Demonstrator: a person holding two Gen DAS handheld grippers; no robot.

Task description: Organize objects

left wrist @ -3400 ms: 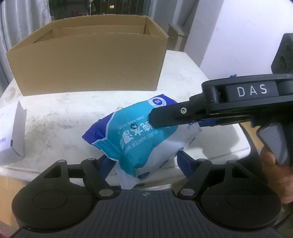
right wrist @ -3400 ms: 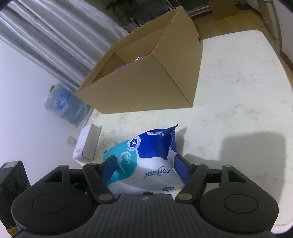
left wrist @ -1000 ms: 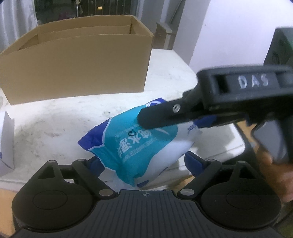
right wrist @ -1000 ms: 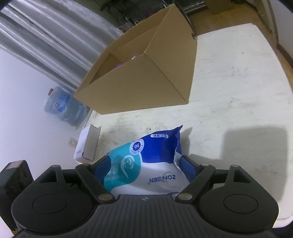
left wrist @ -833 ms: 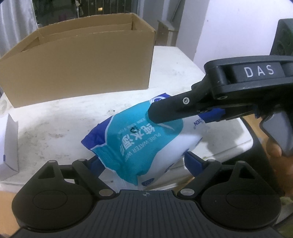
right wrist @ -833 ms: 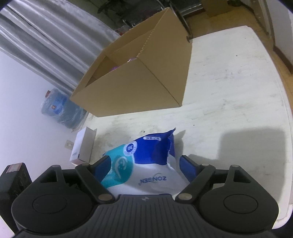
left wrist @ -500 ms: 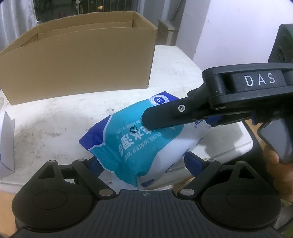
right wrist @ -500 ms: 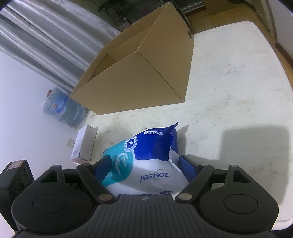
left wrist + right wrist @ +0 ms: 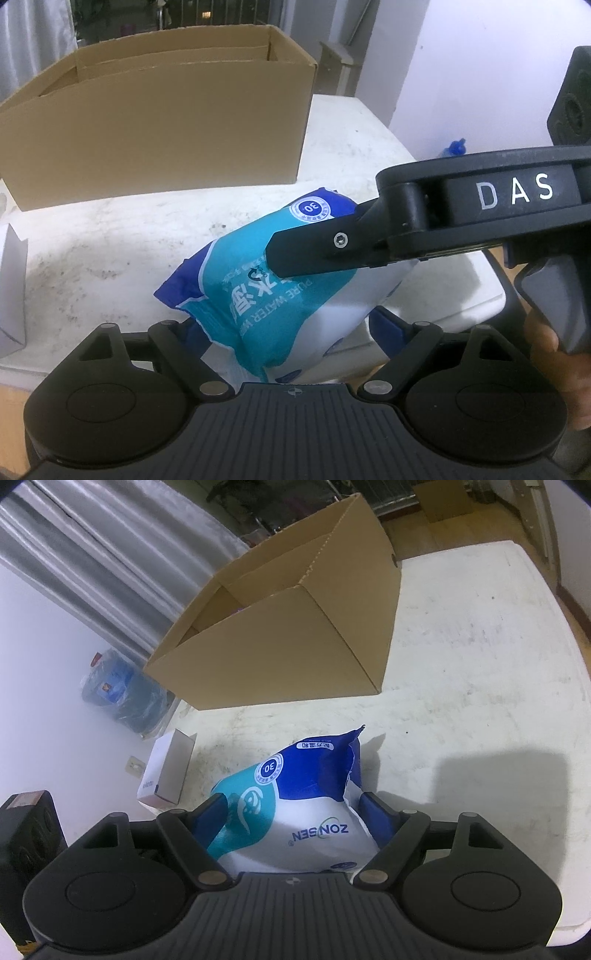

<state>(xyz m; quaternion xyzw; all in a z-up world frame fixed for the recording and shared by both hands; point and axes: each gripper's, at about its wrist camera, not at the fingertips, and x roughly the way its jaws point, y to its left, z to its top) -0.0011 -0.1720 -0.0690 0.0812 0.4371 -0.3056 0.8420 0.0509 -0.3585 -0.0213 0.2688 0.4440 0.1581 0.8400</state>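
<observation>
- At the far left edge of the counter [image 9: 480, 657] lies a small white carton [image 9: 166, 771], on its side with one end flap open; the left wrist view catches only a sliver of it.
- Behind it, off the counter against the wall, stands a blue water jug [image 9: 118, 690] wrapped in clear plastic.
- Further right, an open cardboard box [image 9: 159, 122] sits on the counter, well apart from the grippers; something purplish shows deep inside it in the right wrist view, too small to name.
- In the middle, near the front edge of the stained white counter, is the wet-wipes pack [image 9: 280, 291] (teal, blue and white, with a round "30" badge), tilted up off the surface.
- The left gripper [image 9: 291, 332] has the lower end of the pack between its blue pads; its jaws are closing, and the pads appear to press the pack's sides, though the left pad is mostly hidden behind it.
- The right gripper [image 9: 295, 812] straddles the white end of the same pack, jaws closing, both blue pads against the wrapper.
- Seen from the left wrist, that right gripper's black finger crosses over the top of the pack, and a hand [image 9: 550, 354] holds its grey trigger at the far right.
</observation>
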